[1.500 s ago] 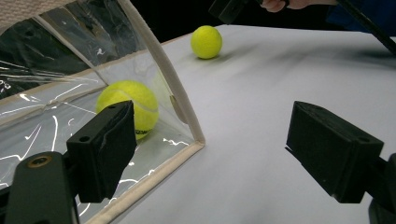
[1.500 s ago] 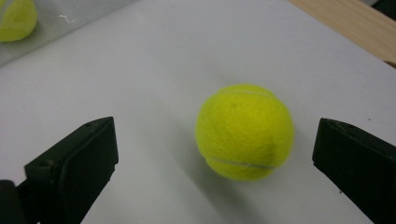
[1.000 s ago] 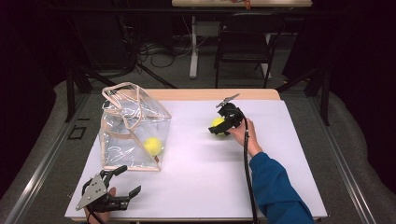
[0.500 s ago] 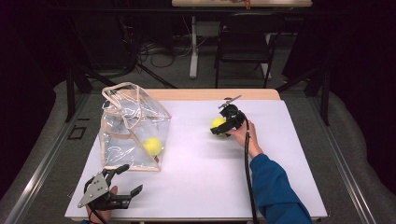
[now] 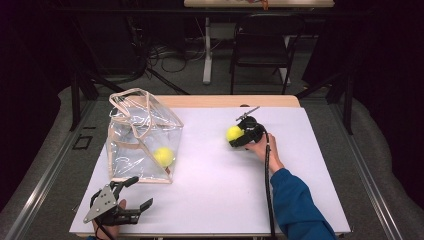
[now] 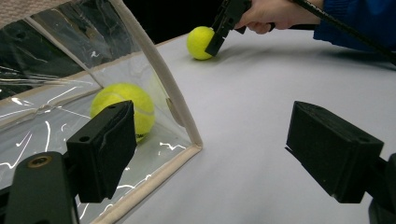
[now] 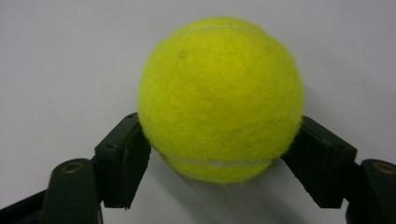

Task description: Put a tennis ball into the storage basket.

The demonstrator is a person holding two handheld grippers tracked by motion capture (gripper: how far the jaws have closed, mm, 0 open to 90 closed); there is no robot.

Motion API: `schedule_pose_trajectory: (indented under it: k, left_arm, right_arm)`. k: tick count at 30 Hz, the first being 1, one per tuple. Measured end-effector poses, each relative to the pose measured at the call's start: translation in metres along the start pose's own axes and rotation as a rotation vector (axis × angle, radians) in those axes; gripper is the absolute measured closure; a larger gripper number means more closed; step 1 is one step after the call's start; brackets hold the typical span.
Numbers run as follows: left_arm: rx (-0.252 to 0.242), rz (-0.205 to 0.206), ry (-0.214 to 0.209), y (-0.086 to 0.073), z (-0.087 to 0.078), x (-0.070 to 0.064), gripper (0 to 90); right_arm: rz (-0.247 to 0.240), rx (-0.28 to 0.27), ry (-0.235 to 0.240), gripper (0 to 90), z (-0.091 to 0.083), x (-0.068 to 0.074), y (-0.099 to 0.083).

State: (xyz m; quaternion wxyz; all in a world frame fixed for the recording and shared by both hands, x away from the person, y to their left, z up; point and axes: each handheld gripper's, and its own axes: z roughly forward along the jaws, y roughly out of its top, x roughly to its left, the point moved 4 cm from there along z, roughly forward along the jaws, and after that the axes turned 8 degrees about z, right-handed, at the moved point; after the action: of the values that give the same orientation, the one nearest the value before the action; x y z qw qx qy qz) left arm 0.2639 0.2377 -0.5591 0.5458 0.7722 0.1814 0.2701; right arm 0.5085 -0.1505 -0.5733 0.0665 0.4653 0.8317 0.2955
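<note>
The right tool point(image 5: 239, 136) is clenched on a ball point(image 5: 233, 133): in the right gripper view its two black jaws press against the ball point(image 7: 219, 95) from either side, low on its flanks. The ball sits on the white tabletop point(image 5: 310, 165), toward the far edge and a little right of the middle. In the high view the person's right hand point(image 5: 262, 147) grips the tool's body from the near side, the blue sleeve point(image 5: 295, 207) running back to the near right corner, with the tool's black cable lying along the forearm. The left gripper view shows the same ball point(image 6: 201, 42) resting on the tabletop with one jaw of the right tool point(image 6: 215, 35) against its side.

A second ball point(image 5: 163, 156) lies inside a clear bag point(image 5: 142, 137) with pale trim, which stands near the left edge of the tabletop. This ball rests on the bag's floor, close to its near right corner.

The left tool point(image 5: 132, 192) is released, its jaws spread wide with nothing between them. It is held over the near left corner of the tabletop, just in front of the bag's near edge and apart from it. In its own view the left tool point(image 6: 229, 154) looks past the bag's corner point(image 6: 177, 116), with the second ball point(image 6: 122, 108) partly behind one jaw.
</note>
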Motion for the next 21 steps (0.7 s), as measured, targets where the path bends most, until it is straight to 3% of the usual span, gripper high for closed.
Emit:
schedule_pose_trajectory:
  k: [2,4,12,21]
  left_arm:
    - [0.001,-0.001,0.001,0.0,0.0,0.0,15.8]
    - [0.0,-0.007,0.003,0.0,0.0,0.0,15.8]
    - [0.011,0.0,-0.002,-0.001,0.001,0.0,15.8]
    - [0.008,0.003,-0.003,0.0,0.001,-0.001,15.8]
  right_arm:
    - [0.005,-0.011,0.011,27.7,0.002,-0.001,-0.001]
    - [0.007,0.017,0.005,28.5,0.0,-0.002,-0.001]
    - [-0.025,-0.014,-0.015,29.6,-0.001,0.003,0.003]
    - [-0.03,-0.033,-0.012,29.6,-0.014,0.007,0.004]
